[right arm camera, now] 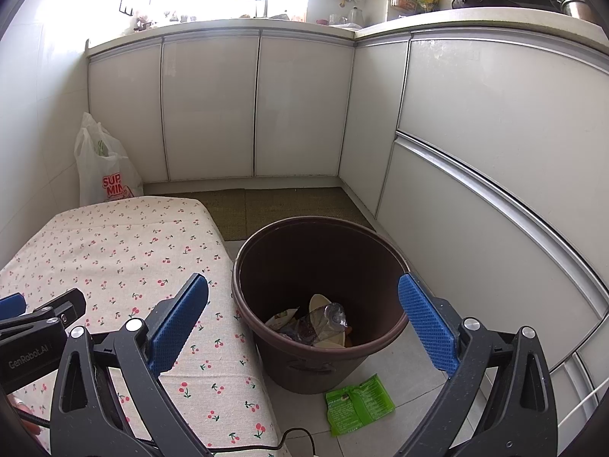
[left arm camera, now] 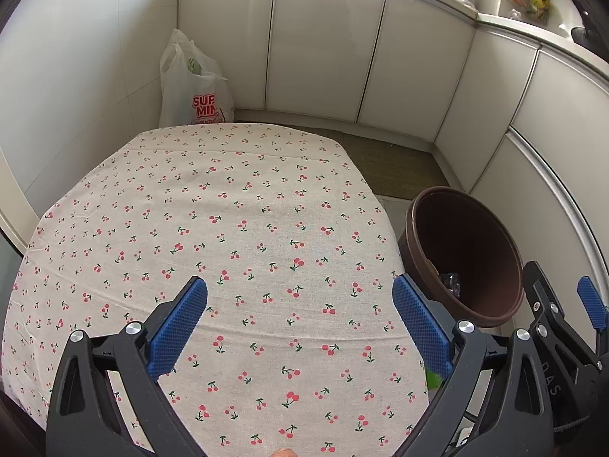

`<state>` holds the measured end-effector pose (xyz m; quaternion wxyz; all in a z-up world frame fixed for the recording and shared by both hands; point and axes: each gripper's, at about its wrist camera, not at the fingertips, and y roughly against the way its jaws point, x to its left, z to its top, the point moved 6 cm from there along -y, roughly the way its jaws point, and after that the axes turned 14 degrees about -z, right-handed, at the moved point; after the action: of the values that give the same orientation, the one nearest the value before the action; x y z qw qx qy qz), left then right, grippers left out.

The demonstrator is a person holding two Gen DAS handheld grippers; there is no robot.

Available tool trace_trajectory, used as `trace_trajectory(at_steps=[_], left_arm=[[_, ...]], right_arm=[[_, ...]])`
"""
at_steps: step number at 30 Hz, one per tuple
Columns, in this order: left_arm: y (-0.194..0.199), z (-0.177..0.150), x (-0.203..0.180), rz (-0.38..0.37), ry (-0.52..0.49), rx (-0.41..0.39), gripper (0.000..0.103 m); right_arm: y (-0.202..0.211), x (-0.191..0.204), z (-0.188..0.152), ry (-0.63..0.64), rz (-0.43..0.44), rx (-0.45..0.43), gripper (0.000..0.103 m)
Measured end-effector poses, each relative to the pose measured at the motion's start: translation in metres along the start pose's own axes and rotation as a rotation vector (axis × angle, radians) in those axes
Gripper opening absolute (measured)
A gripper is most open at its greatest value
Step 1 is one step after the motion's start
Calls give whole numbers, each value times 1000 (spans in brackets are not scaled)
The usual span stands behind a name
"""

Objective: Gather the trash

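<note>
- Far left by the wall: white shopping bag with red letters, on the floor behind the table, not part of the job right now
- Left: table under a cherry cloth, nothing lying on the cloth
- Over the table: left gripper, blue pads spread wide apart, holding nothing
- Middle: brown bin on the floor, just beside the table's right edge, with a squashed clear bottle and some paper scraps already down inside
- Above the bin: right gripper, blue pads also wide apart, holding nothing
- Near, on the floor tiles, touching or almost touching the foot of the bin: green wrapper, lying flat, looks like the last bit of trash left out
- Likely very light, thin, soft and crinkly, a bit slippery, not breakable
- Best to pinch one raised edge or corner, since a flat middle gives the pads nothing to bite
- Right: white cupboard doors curving round, close to the bin
</note>
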<state>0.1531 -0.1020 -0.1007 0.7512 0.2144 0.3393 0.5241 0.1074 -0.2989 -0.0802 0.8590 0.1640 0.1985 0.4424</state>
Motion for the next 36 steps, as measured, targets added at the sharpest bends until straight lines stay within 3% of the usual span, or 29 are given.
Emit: trace_trajectory(at_steps=[14,23,28,32,34,36], left_arm=[[1,1,-2,12,-6,-7,95],[-4,2,0,-13,13,13,95],[-1,3,-1,-43,5,-26,95],[0,5,-2,-51,-1,-41,85],[0,5,-1,-48,5,-42,86],[2,5,-2,-48,16,-44,93]], right_arm=[[0,1,0,-2,0,1,96],[-1,3,0,0,5,6,96],[-1,3,0,-1,7,8,96],[-1,3,1,-1,6,9,96],[-1,3,1,-2,6,8,96],[-1,2,1,-1,7,8,96]])
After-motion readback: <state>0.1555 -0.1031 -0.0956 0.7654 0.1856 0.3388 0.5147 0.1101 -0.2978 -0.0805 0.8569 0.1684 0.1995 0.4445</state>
